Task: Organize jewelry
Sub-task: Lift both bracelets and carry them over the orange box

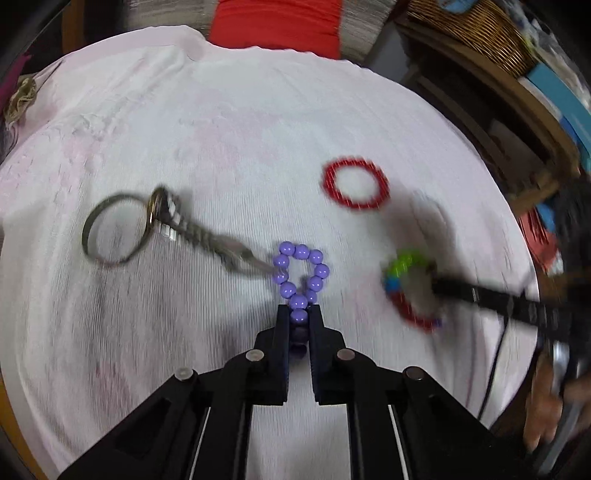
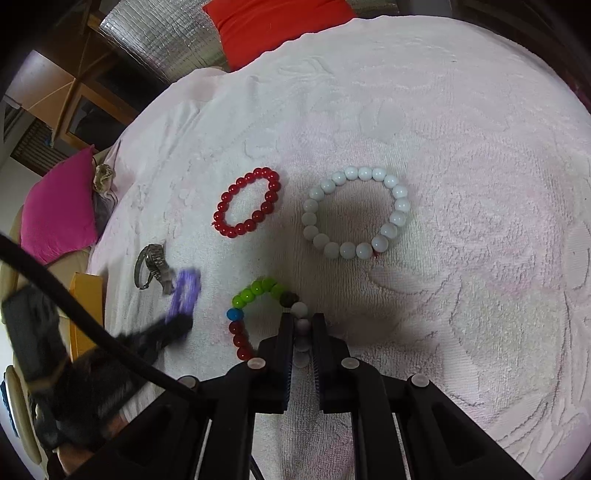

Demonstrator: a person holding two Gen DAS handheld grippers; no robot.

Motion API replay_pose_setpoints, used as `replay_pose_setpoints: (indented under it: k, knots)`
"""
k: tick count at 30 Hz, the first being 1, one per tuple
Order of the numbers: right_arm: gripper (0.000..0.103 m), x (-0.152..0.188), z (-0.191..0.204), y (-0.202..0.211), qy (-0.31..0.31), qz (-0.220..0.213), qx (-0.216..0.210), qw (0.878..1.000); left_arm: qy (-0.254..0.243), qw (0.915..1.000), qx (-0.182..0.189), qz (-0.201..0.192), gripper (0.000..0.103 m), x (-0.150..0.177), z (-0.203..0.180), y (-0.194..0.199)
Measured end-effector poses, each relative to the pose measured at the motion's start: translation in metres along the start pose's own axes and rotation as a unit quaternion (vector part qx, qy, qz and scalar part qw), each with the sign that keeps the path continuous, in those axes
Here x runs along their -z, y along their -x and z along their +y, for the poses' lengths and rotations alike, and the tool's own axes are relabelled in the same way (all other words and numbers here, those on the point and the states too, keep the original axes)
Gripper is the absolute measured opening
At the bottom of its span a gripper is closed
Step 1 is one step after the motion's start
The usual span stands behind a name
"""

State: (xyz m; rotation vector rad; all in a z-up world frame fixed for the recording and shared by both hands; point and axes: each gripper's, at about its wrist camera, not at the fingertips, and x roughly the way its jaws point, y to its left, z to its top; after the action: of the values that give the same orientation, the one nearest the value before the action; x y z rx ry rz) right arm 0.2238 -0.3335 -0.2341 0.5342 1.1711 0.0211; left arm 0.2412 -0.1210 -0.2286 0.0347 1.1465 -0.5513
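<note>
My left gripper (image 1: pixel 299 314) is shut on the purple bead bracelet (image 1: pixel 301 271), whose loop sticks out past the fingertips over the white towel (image 1: pixel 221 147); it shows blurred as the purple bracelet (image 2: pixel 183 293) in the right wrist view. My right gripper (image 2: pixel 303 321) is shut on the pale beads of a multicoloured bracelet (image 2: pixel 255 291) with green, blue and red beads, lying on the towel. The same multicoloured bracelet (image 1: pixel 404 280) appears at right in the left wrist view. A red bead bracelet (image 2: pixel 247 203) and a white bead bracelet (image 2: pixel 356 212) lie flat beyond.
A metal wristwatch (image 1: pixel 147 225) lies left of the purple bracelet, also seen as the watch (image 2: pixel 151 264). A red cushion (image 2: pixel 273 26) and a pink cushion (image 2: pixel 59 206) sit off the towel. A wicker basket (image 1: pixel 476 33) and wooden furniture stand at the right.
</note>
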Motion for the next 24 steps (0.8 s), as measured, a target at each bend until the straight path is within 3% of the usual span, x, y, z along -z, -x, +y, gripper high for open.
replay_pose_setpoints:
  k: [5, 10, 13, 15, 17, 19, 20, 24]
  knots:
    - [0.011, 0.001, 0.003, -0.002, 0.003, 0.0, 0.001, 1.0, -0.01, 0.9998, 0.018, 0.008, 0.009, 0.038, -0.006, 0.018]
    - [0.015, 0.002, 0.007, -0.006, 0.002, -0.003, 0.014, 1.0, -0.005, 1.0, 0.0, 0.0, 0.01, 0.059, -0.01, 0.021]
    - [0.017, 0.005, 0.012, -0.007, 0.015, -0.011, 0.025, 1.0, 0.004, 1.0, 0.003, 0.001, 0.011, 0.054, -0.012, 0.017]
    - [0.017, 0.008, 0.018, -0.008, 0.033, -0.021, 0.038, 0.999, 0.006, 0.9999, 0.009, -0.001, 0.02, 0.053, -0.014, 0.018]
    - [0.016, 0.01, 0.024, -0.008, 0.06, -0.031, 0.05, 0.996, 0.001, 1.0, 0.005, -0.007, 0.021, 0.055, -0.011, 0.023]
    - [0.011, 0.012, 0.028, -0.007, 0.074, -0.046, 0.063, 0.994, -0.003, 0.9999, -0.002, -0.012, 0.02, 0.055, -0.013, 0.022]
    - [0.011, 0.012, 0.029, -0.006, 0.078, -0.051, 0.065, 0.994, -0.004, 0.9998, -0.011, -0.018, 0.01, 0.055, -0.013, 0.023]
    - [0.01, 0.016, 0.039, 0.005, 0.097, -0.082, 0.052, 0.991, 0.001, 0.9992, -0.022, -0.033, 0.01, 0.057, -0.012, 0.031]
